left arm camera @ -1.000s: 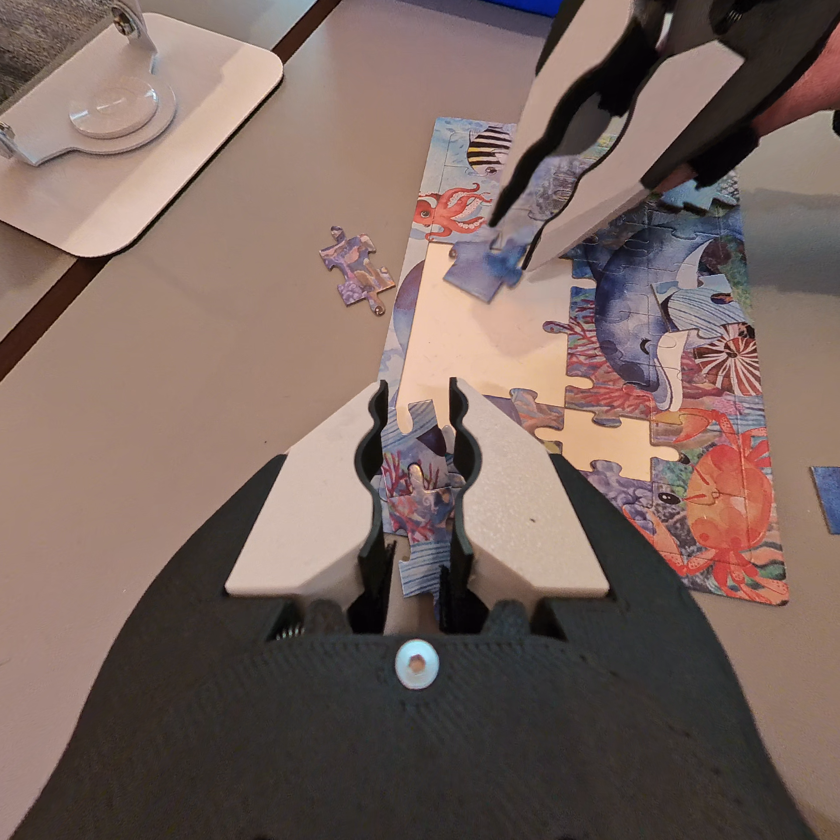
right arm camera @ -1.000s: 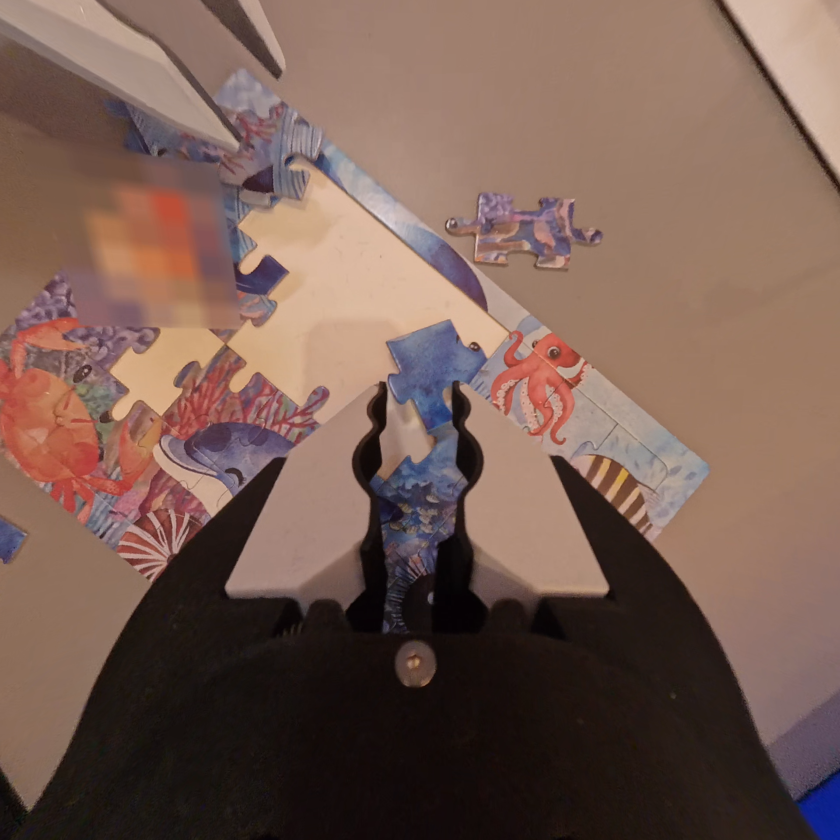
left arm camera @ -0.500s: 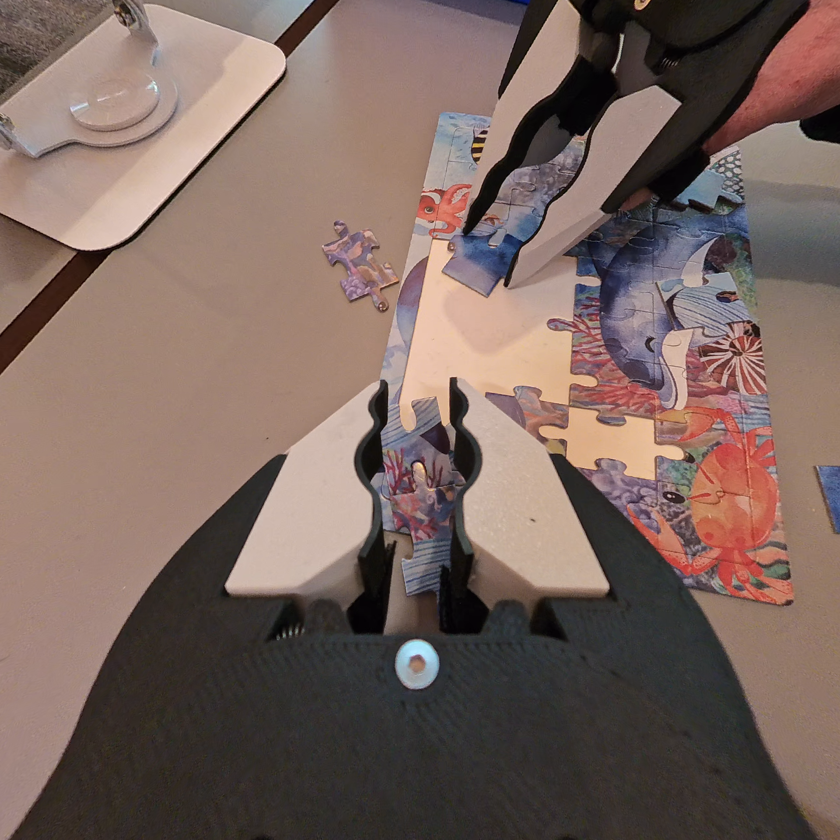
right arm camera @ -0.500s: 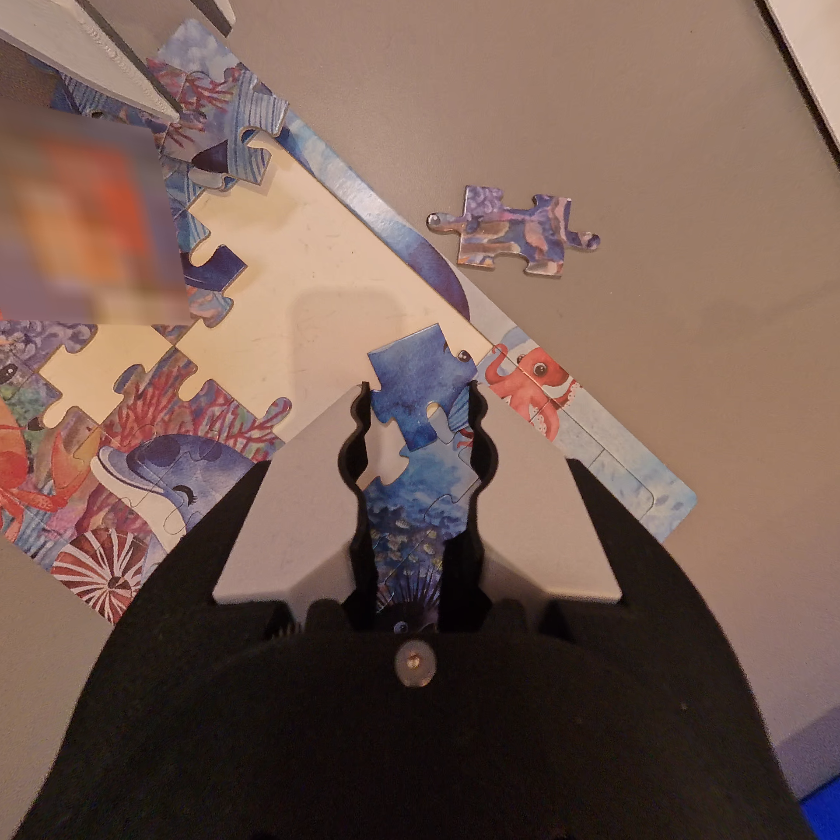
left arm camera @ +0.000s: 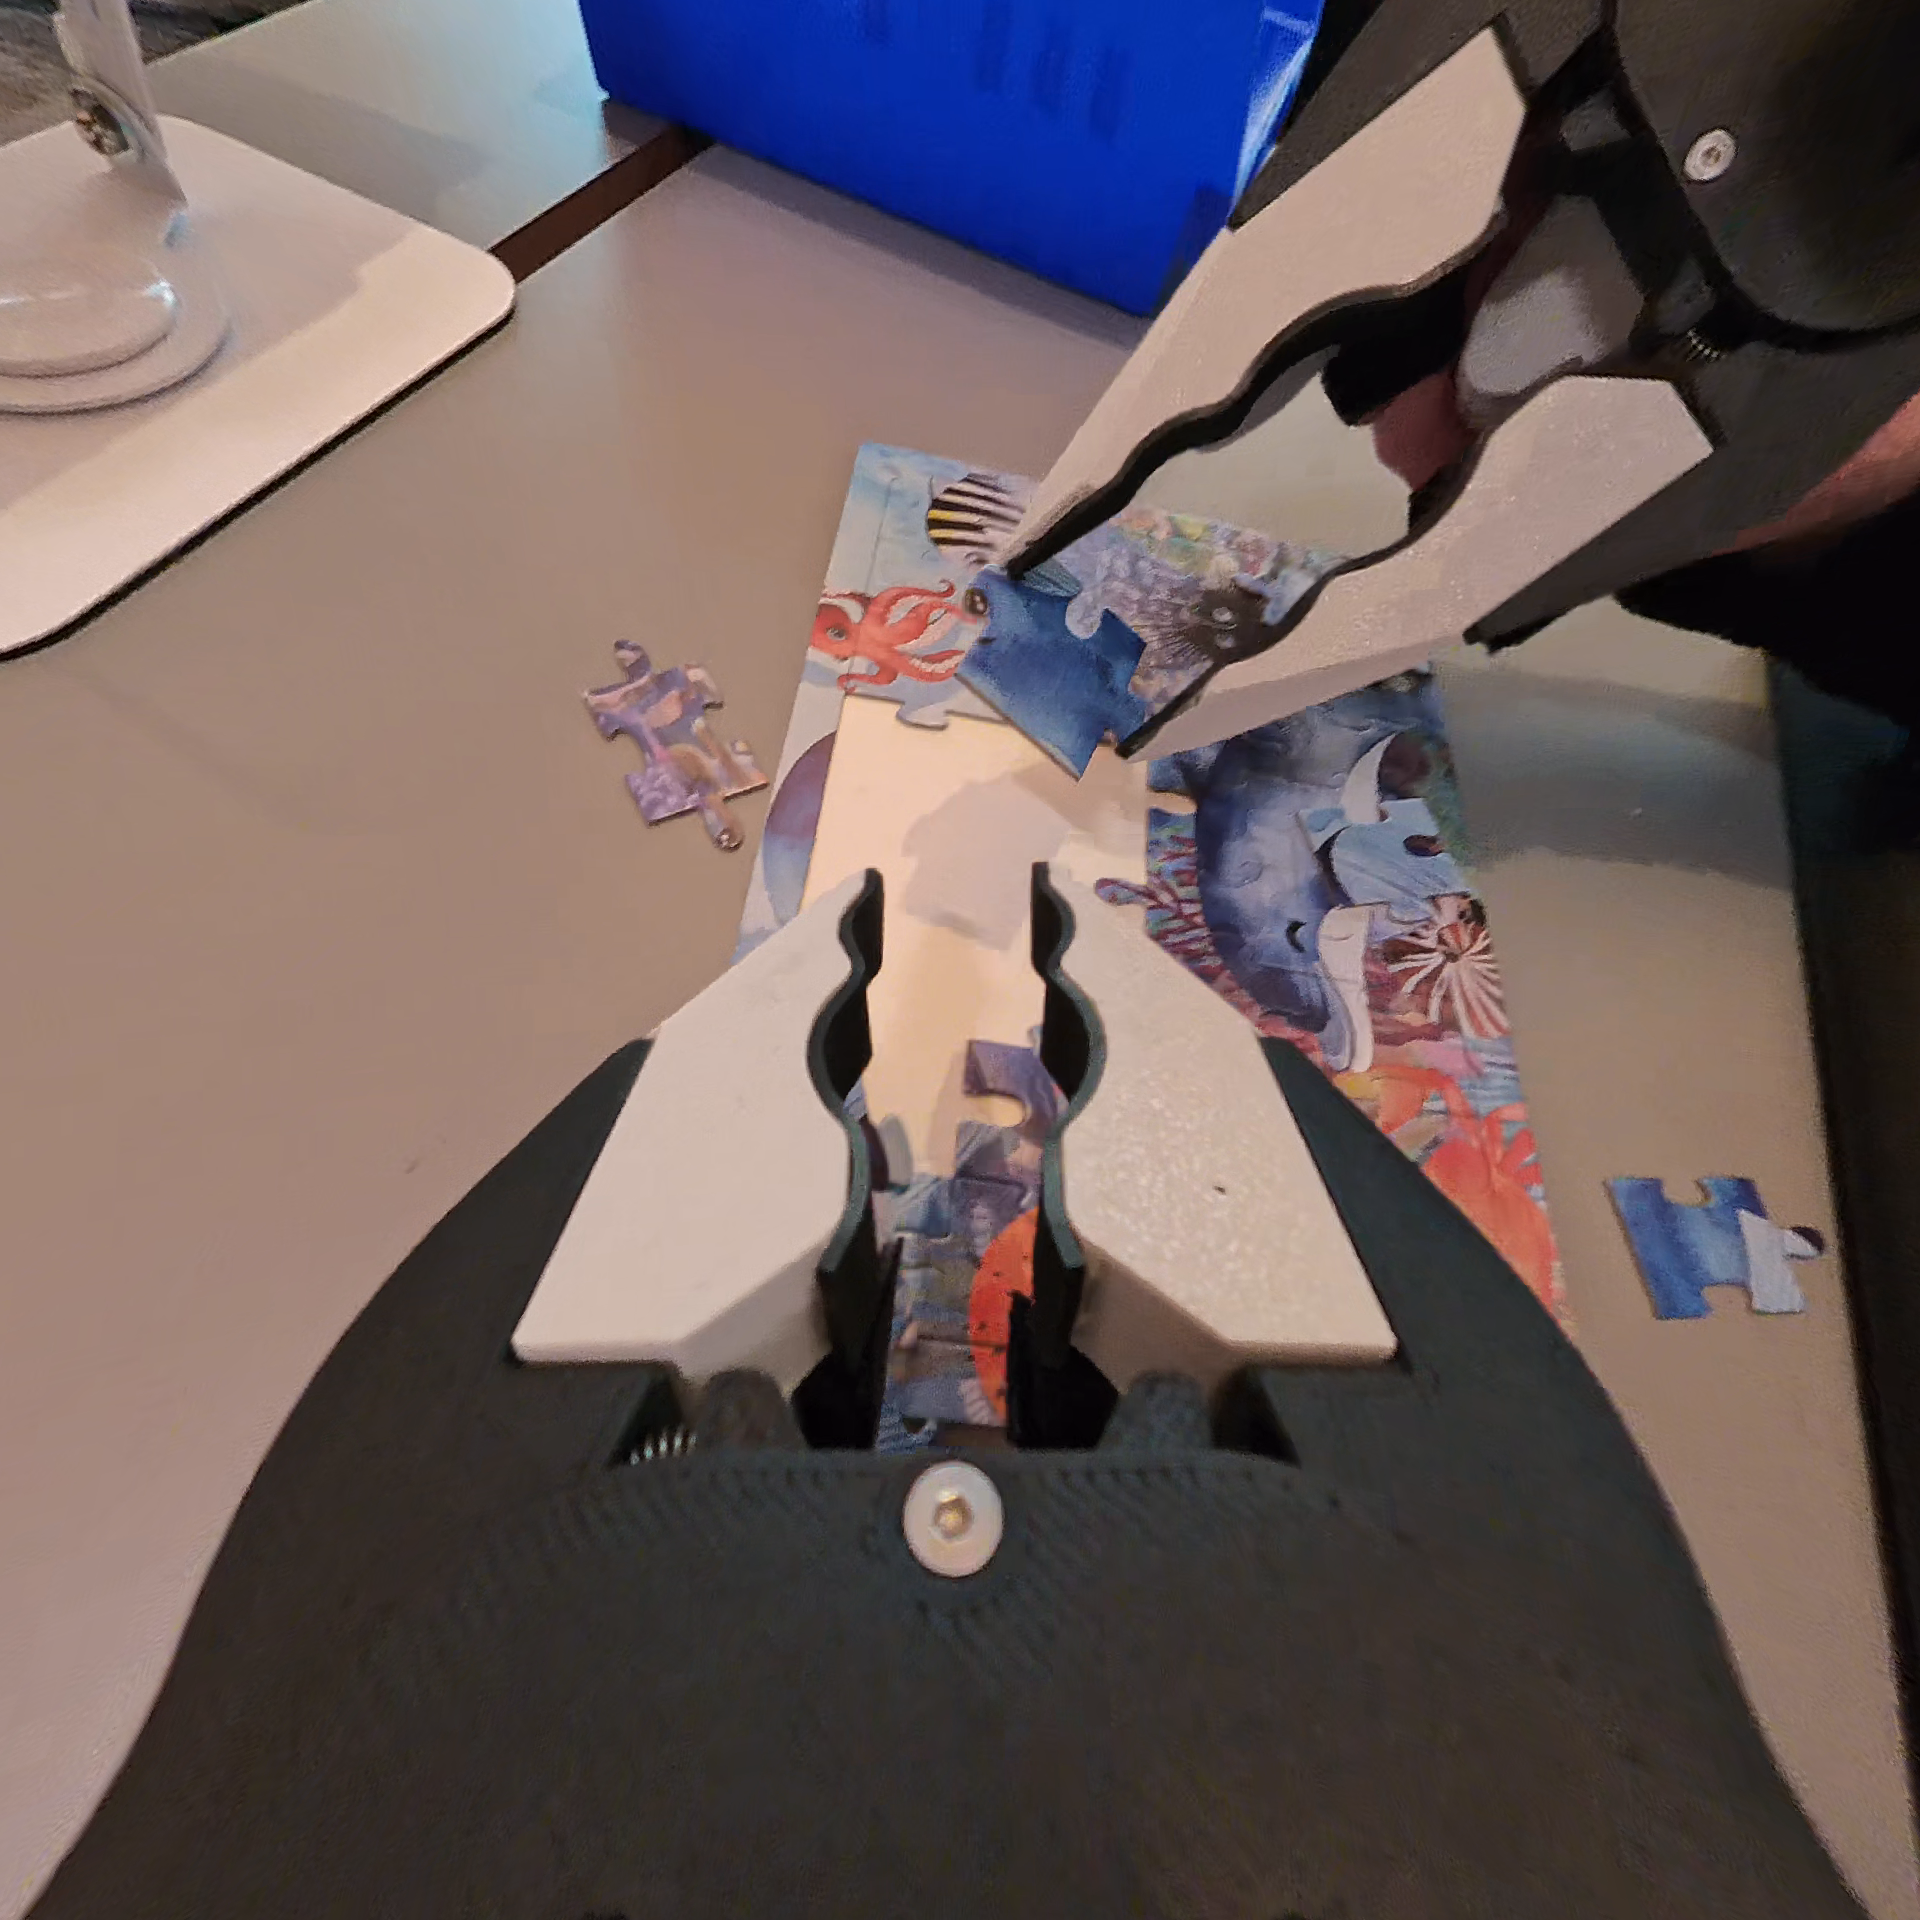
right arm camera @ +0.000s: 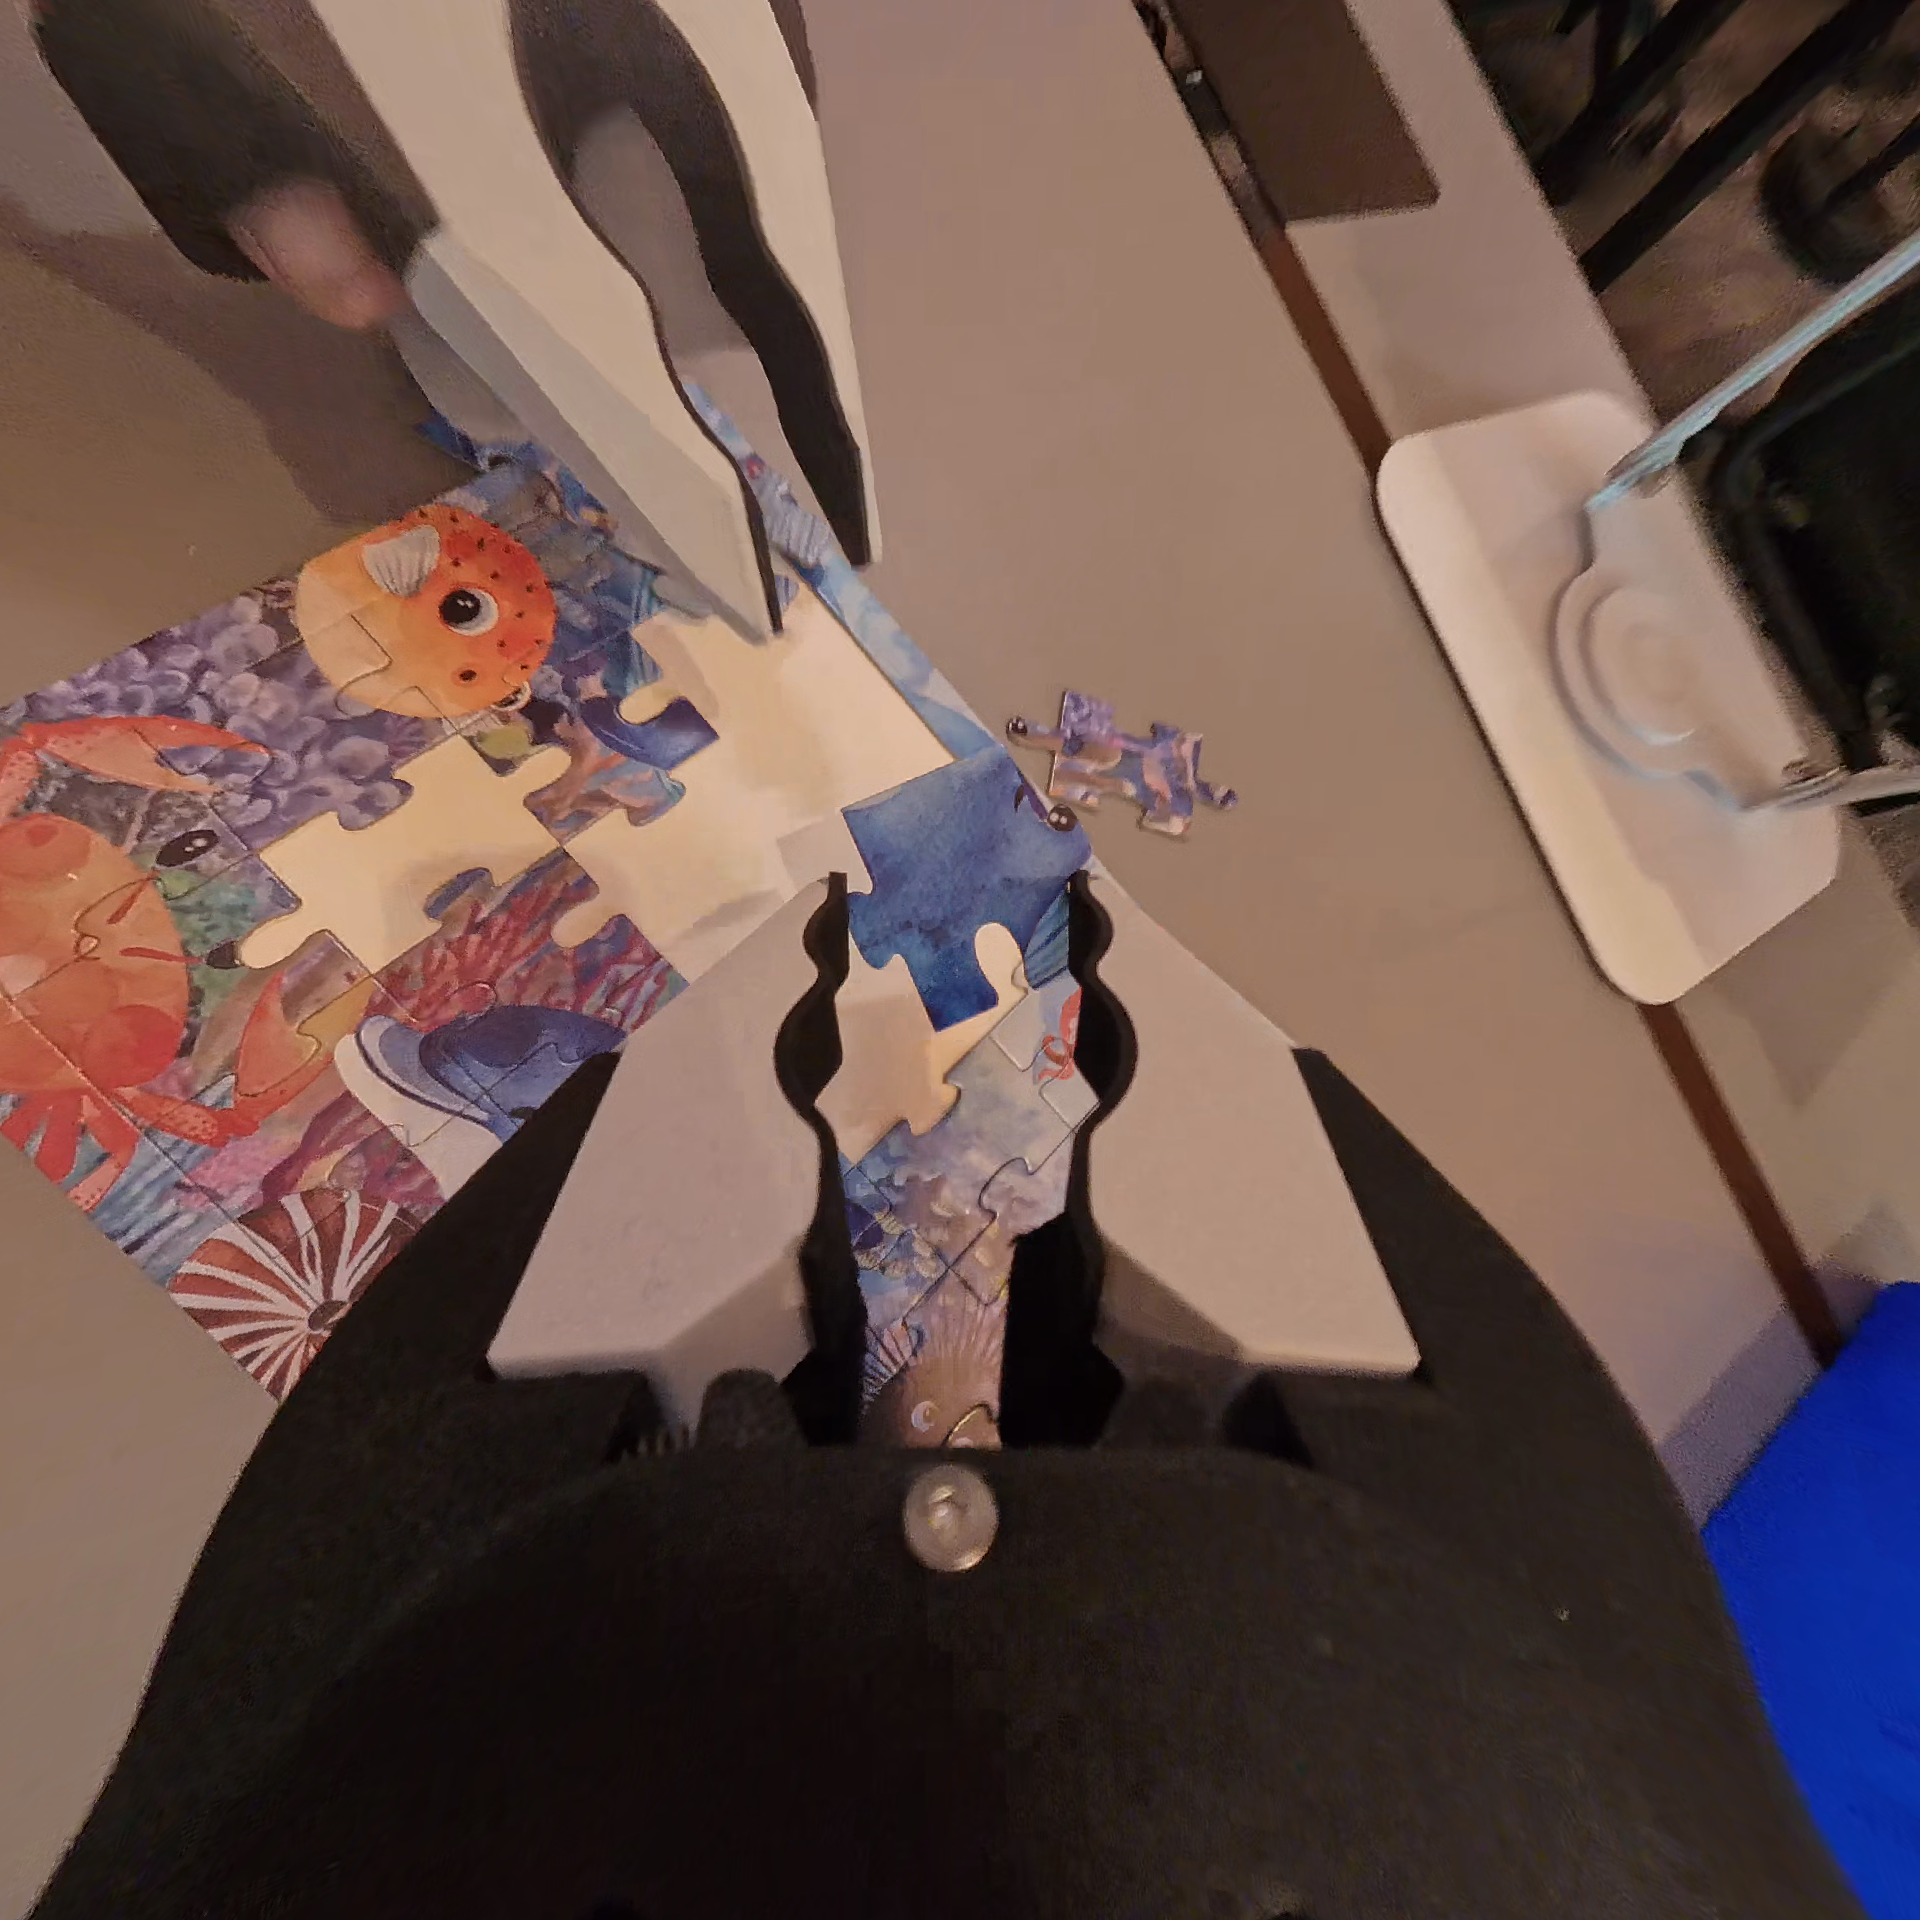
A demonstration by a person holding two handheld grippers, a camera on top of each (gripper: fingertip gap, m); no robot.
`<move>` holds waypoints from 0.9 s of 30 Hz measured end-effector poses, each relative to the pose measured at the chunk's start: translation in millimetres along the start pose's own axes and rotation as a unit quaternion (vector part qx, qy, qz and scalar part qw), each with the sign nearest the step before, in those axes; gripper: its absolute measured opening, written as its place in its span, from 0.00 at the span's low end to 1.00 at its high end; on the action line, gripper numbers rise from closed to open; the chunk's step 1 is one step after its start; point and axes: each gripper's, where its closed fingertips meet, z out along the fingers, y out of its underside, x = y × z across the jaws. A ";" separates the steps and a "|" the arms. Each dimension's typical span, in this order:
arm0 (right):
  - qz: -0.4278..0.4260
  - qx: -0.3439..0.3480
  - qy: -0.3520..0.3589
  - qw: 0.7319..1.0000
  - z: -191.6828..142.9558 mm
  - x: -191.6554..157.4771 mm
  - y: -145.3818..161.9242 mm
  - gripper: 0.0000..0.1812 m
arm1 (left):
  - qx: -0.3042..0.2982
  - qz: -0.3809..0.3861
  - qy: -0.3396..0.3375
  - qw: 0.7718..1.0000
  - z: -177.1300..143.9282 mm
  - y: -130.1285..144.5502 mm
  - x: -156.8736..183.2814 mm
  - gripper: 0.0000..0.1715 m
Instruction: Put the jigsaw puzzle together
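lying on grey table [left arm camera: 312,935]: jigsaw puzzle [left arm camera: 1340,935] | blue bin [left arm camera: 935,135] behind | both grippers' fingers spread

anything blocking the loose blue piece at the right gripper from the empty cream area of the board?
Nothing visible. The loose blue puzzle piece lies tilted between the right gripper fingers, at the bare cream board edge.

loose piece [left arm camera: 673,729] left of puzzle [left arm camera: 1340,935]
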 end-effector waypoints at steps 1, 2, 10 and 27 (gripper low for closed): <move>-0.011 0.007 0.006 1.000 -3.8 -1.2 -4.8 0.22 | 0.005 -0.004 0.010 1.000 1.7 -2.1 3.8 0.16; -0.021 0.013 0.014 1.000 -7.4 -1.8 -9.0 0.22 | 0.013 -0.010 0.022 1.000 2.6 -5.4 8.3 0.16; -0.096 0.060 0.038 0.993 -28.2 -15.0 -41.6 0.22 | 0.111 -0.083 0.115 0.984 -6.8 -41.6 30.7 0.18; -0.024 0.036 0.028 0.999 -29.7 9.1 -56.8 0.14 | 0.174 -0.120 0.031 0.977 -68.0 -45.7 -21.8 0.00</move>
